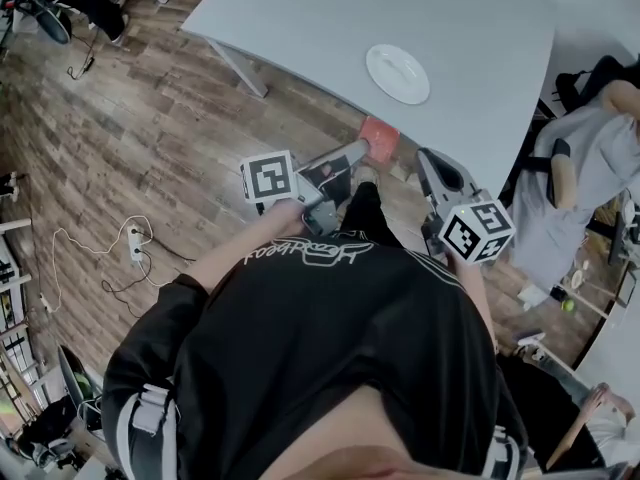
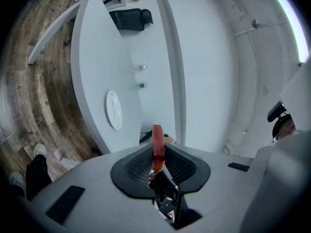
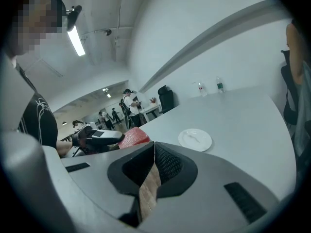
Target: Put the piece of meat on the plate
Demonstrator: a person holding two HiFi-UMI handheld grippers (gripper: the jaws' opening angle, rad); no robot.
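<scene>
Left gripper pinches thin flat red meat slab; right gripper jaws together, empty; white plate on table.

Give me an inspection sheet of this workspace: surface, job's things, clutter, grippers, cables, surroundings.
Surface: table, bare around the plate.
Job's things: plate empty on the table; meat held at the table's near edge, not yet on the plate.
Clutter: two bottles at the table's far edge.
Grippers: left gripper shut on the meat; right gripper shut, empty.
Cables: corded power strip on the floor.
Surroundings: wood floor; seated person at the right.
</scene>
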